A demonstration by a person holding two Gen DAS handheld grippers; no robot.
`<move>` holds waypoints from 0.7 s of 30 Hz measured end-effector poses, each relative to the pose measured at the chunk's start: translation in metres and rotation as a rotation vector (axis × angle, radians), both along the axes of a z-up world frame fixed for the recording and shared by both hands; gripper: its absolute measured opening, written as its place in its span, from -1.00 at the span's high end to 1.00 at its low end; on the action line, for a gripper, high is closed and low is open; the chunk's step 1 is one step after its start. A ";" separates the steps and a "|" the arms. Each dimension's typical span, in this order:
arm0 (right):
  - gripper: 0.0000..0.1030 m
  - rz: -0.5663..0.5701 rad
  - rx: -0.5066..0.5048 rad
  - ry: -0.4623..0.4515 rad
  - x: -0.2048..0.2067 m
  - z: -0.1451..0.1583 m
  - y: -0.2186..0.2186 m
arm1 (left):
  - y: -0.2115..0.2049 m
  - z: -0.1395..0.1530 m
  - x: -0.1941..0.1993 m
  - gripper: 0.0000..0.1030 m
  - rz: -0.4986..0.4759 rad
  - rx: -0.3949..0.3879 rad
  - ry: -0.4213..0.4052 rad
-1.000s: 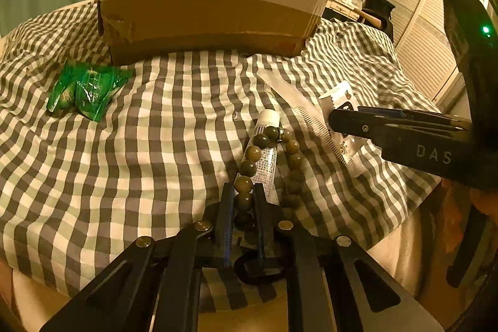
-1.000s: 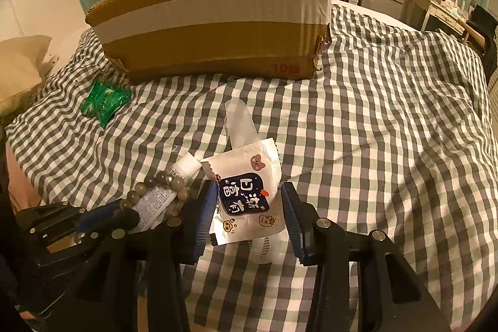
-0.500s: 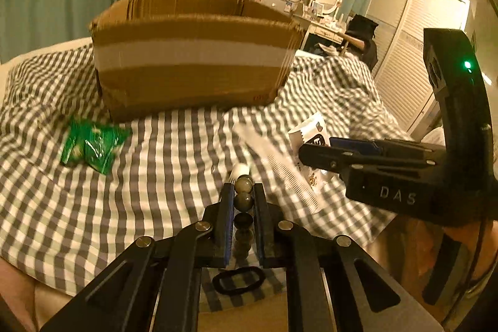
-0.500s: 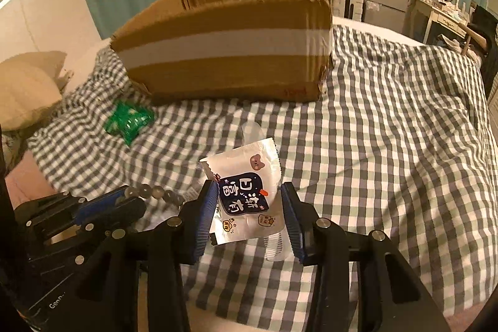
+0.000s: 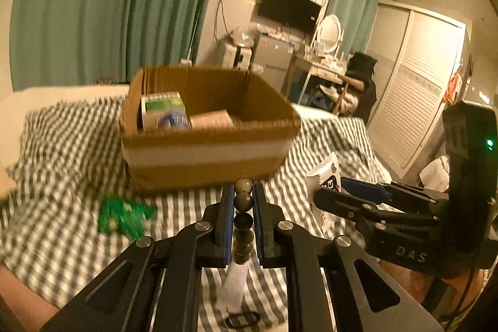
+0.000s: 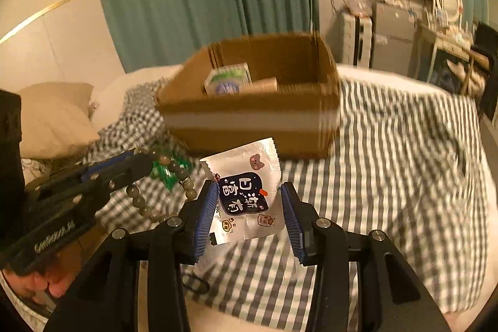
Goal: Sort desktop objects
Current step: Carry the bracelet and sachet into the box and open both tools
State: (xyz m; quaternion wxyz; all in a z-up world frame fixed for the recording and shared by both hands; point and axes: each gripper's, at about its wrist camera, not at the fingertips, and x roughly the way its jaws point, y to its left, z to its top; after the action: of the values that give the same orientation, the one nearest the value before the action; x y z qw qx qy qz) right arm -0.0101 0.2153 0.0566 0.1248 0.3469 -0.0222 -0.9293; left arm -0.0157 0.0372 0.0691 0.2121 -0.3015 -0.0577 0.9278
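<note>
The left gripper [image 5: 243,201] is clamped tight on a bead bracelet [image 5: 243,209], beads stacked between its pads and the loose loop dangling under it in the right wrist view; the right gripper [image 6: 249,201] stands part-open, pinching a white snack packet [image 6: 244,192] by its edges. Both loads have come up off the checked cloth [image 6: 404,161]: a second ago the beads lay on it across a small tube and the packet sat low over it. Now both hang in the air, and the cameras look down into the open box [image 5: 205,126] at 12 o'clock, where a carton and a cardboard roll already lie; earlier only its taped front wall showed. The pick-up looks done, and the carry over the near rim for a drop seems next. The green packet [image 5: 124,215] lies on the cloth at 9 o'clock from the left gripper, unsorted. The small tube [image 5: 233,285] rests below the beads at 6 o'clock
</note>
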 end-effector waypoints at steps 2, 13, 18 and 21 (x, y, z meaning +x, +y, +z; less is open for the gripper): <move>0.19 0.015 0.007 0.028 -0.005 0.013 -0.003 | -0.003 0.011 -0.007 0.78 0.012 -0.002 0.022; 0.19 0.041 0.034 0.103 -0.069 0.056 -0.007 | -0.008 0.056 -0.080 0.78 0.043 -0.023 0.094; 0.19 0.030 0.029 0.112 -0.112 0.058 -0.003 | -0.007 0.053 -0.121 0.78 0.051 -0.037 0.093; 0.19 0.024 0.023 0.100 -0.136 0.048 0.002 | 0.001 0.043 -0.145 0.78 0.048 -0.061 0.085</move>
State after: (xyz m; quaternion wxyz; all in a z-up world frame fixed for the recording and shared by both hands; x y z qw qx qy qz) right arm -0.1462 0.2171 0.1047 0.1327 0.3019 -0.0010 -0.9440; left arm -0.1603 0.0378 0.1116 0.1828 -0.2669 -0.0276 0.9458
